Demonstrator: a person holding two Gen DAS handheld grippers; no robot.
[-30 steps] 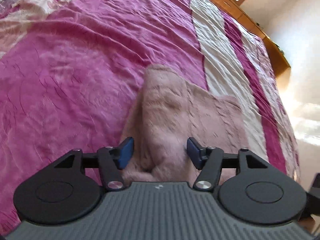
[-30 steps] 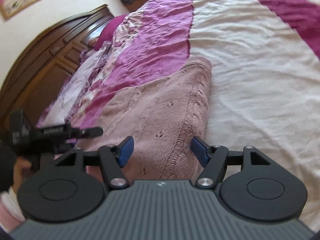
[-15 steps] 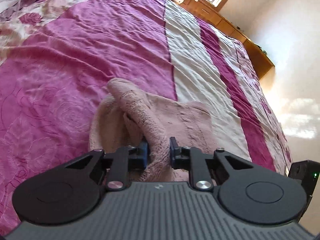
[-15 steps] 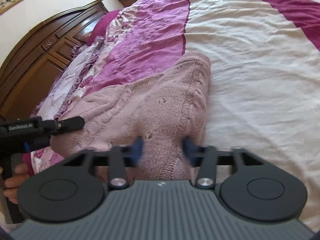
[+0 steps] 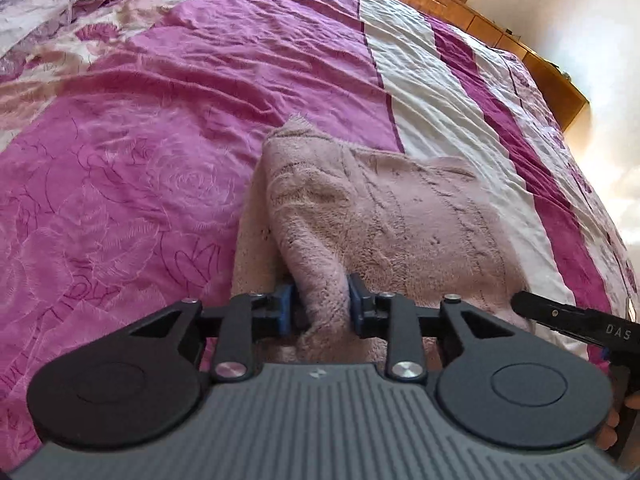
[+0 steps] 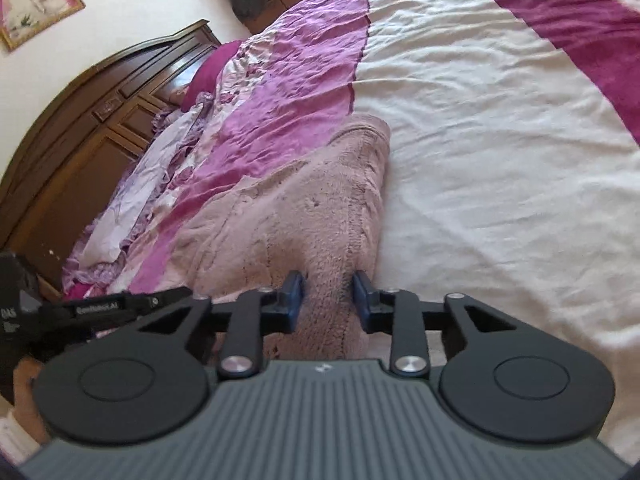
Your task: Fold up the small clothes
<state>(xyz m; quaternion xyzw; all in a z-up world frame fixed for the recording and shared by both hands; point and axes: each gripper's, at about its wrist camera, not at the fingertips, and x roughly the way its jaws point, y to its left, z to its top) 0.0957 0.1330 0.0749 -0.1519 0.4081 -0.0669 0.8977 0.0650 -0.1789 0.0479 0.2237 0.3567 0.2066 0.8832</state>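
Note:
A fuzzy dusty-pink knitted garment (image 5: pixel 384 216) lies on the bed, its near edge lifted off the cover. My left gripper (image 5: pixel 322 308) is shut on a bunched fold at the garment's near left corner. The right gripper's black body (image 5: pixel 576 322) shows at the right edge of the left wrist view. In the right wrist view the same pink garment (image 6: pixel 304 216) stretches away from me, and my right gripper (image 6: pixel 327 300) is shut on its near right edge. The left gripper's body (image 6: pixel 100 308) pokes in from the left there.
The bedspread has magenta (image 5: pixel 168 128) and cream (image 6: pixel 500 152) stripes. A dark wooden headboard (image 6: pixel 80 128) and rumpled lilac pillows (image 6: pixel 132 208) lie to the left in the right wrist view. Light wooden cabinets (image 5: pixel 548 68) run along the far side. A framed picture (image 6: pixel 32 0) hangs on the wall.
Both grippers were open over the garment a second ago; each has closed on its near edge. The pinched edge now rises off the bedspread.

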